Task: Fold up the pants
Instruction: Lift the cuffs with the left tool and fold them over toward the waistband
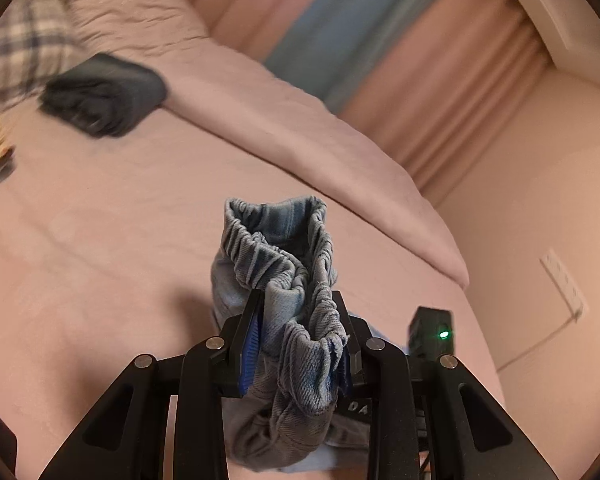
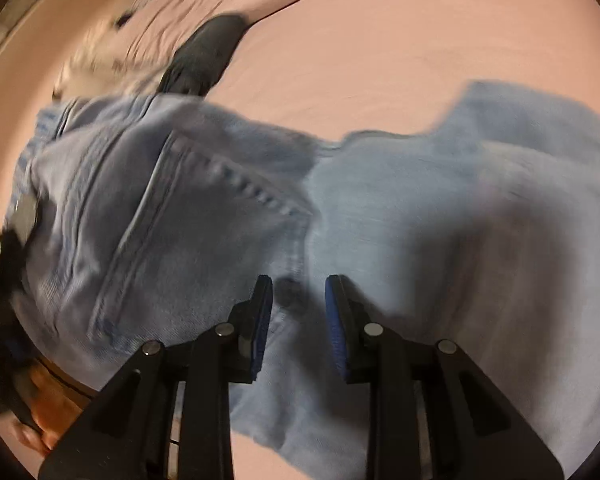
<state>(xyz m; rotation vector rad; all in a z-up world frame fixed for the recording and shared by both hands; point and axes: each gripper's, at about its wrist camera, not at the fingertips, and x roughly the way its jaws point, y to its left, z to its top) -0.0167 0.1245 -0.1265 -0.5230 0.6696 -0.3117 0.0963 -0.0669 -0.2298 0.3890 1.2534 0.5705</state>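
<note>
My left gripper [image 1: 300,320] is clamped on the elastic waistband [image 1: 276,248] of the pants [image 2: 260,216], a bunched handful of gathered denim standing up between the jaws and spilling down below them. My right gripper [image 2: 298,300] holds nothing: its jaws stand a narrow gap apart, hovering just over the seat of the pants near the crotch seam, and whether the tips touch the cloth I cannot tell through the blur.

I judge this an early step: the waist end is raised off the bed [image 1: 100,220] while the rest lies spread and uneven, so no fold is set yet. The next move calls for my right jaws to close on a second point, at the seam or on a leg beyond them, so both ends can be pulled taut and one half laid over the other.

The left view shows the grip itself and the band's puckers, but almost nothing of the legs. The right view shows the pants' lie: back pocket [image 2: 204,216] to the left of my jaws, paler leg cloth running off right. Both views show a dark bundle [image 1: 104,94] lying well beyond the jaws.
</note>
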